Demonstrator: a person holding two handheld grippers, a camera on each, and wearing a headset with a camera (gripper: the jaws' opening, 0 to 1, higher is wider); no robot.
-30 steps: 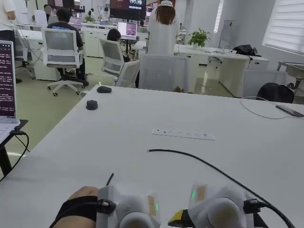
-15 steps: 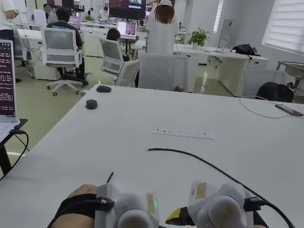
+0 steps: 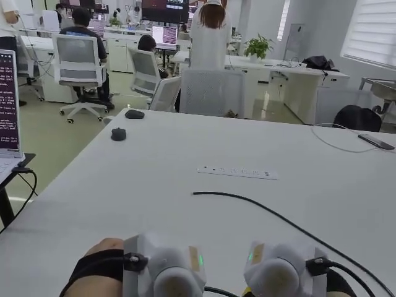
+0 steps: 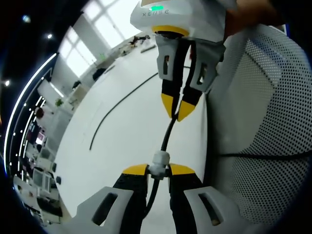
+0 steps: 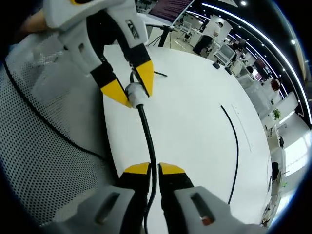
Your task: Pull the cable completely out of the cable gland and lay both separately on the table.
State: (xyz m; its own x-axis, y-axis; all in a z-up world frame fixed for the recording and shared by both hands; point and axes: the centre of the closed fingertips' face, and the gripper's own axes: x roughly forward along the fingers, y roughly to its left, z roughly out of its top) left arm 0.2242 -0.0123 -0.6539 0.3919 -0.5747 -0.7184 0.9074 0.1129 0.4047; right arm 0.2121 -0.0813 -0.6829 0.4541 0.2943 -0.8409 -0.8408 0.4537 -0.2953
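The white cable gland sits between the yellow-tipped jaws of my left gripper, which is shut on it. A black cable runs through the gland, and my right gripper is shut on it a short way beyond. In the right gripper view my right gripper pinches the cable, and the left gripper holds the gland ahead. Both grippers hang at the near table edge, left and right. The cable's loose length curves across the table.
A white power strip lies mid-table beyond the cable. Two dark mice rest near the far left edge. A white perforated mesh surface lies close beside the grippers. A laptop screen stands at left. People and chairs are behind the table.
Both grippers sit slightly lower in the head view, and the yellow jaw tip seen between them earlier is now hidden. The short black piece by the left gripper no longer shows.
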